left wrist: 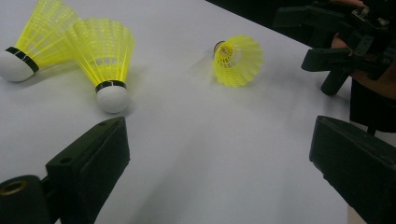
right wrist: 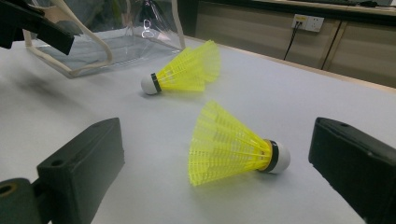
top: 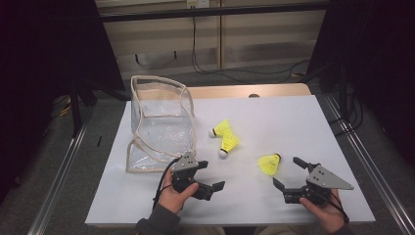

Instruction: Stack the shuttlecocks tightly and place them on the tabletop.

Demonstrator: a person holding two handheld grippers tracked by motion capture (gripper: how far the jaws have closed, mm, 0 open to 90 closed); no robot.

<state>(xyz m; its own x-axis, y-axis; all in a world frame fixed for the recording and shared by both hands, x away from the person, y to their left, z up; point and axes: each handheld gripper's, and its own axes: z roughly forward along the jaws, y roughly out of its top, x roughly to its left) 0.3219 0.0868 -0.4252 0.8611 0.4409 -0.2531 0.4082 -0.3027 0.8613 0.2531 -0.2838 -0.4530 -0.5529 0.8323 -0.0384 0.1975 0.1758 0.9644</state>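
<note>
Three yellow shuttlecocks with white cork tips lie on the white table top (top: 274,117). Two of them (top: 222,129) (top: 229,143) lie touching near the middle. The third (top: 270,163) lies alone on its side, to the right. My left gripper (top: 211,175) is open and empty, close to the table, its jaws facing right and the pair (left wrist: 105,56) just beyond its left jaw. My right gripper (top: 287,171) is open with its jaws facing left. The lone shuttlecock (right wrist: 229,147) lies just ahead of it, in line with the gap between its jaws and untouched.
A clear plastic bag (top: 159,122) with cream trim stands open at the table's left, just behind my left gripper. Beyond the white sheet a wooden strip (top: 254,90) marks the far edge. Metal rails (top: 364,161) run along both sides, and cables lie on the floor behind.
</note>
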